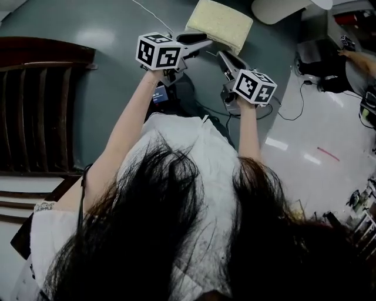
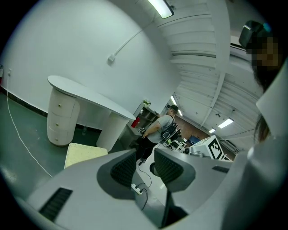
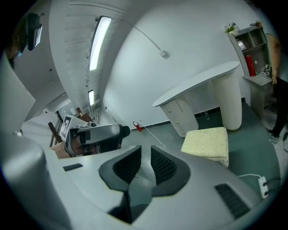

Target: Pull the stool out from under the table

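Note:
The stool (image 1: 220, 23), a low seat with a cream cushioned top, stands on the green floor ahead of me, apart from the white oval-topped table (image 1: 276, 9). It also shows in the left gripper view (image 2: 85, 154) and the right gripper view (image 3: 207, 141), out in front of the table (image 3: 198, 85). My left gripper (image 1: 205, 42) is held in the air close to the stool's near edge, its jaws a little apart with nothing between them (image 2: 145, 162). My right gripper (image 1: 223, 56) hovers beside it, jaws nearly together and empty (image 3: 146, 158). Neither touches the stool.
A dark wooden chair (image 1: 41, 106) stands at my left. A person (image 2: 157, 128) stands at a shelf unit (image 3: 252, 49) beyond the table. A power strip with its cable (image 2: 137, 188) lies on the floor, and equipment (image 1: 323, 64) sits at the right.

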Action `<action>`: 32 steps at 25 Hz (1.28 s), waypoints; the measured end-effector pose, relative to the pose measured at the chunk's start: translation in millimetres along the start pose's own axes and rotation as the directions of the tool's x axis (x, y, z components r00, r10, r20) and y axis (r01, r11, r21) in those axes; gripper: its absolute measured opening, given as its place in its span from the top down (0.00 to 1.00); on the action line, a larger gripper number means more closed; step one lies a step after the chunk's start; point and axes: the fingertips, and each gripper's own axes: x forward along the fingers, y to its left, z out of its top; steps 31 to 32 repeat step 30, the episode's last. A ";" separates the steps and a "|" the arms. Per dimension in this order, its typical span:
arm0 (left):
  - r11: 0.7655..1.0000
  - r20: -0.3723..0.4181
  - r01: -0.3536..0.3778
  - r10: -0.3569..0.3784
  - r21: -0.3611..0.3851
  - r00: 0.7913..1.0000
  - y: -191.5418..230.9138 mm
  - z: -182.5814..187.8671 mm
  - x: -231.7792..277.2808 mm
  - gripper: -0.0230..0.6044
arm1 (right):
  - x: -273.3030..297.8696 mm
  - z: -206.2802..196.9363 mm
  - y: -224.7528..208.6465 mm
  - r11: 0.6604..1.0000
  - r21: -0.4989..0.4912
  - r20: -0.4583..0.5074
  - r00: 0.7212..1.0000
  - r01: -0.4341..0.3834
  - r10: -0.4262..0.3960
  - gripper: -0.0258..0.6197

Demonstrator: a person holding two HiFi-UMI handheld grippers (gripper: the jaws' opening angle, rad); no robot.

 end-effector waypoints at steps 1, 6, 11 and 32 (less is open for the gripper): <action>1.000 0.004 0.000 0.000 0.002 1.000 -7.8 -3.6 -1.3 0.74 | -6.2 -2.3 2.1 1.000 -0.005 0.006 1.000 -0.003 0.003 0.84; 1.000 0.023 -0.002 0.002 0.004 1.000 -33.0 -19.2 -11.8 0.74 | -25.6 -14.0 16.4 0.999 -0.037 0.013 0.999 -0.031 0.032 0.84; 1.000 0.041 -0.004 0.004 0.006 0.999 -50.8 -28.2 -19.7 0.74 | -39.2 -23.2 25.9 0.997 -0.071 0.006 0.999 -0.040 0.041 0.85; 1.000 0.084 -0.004 0.003 0.008 0.996 -80.0 -35.8 -32.7 0.74 | -64.7 -40.8 34.1 0.994 -0.103 -0.003 0.999 -0.047 0.047 0.85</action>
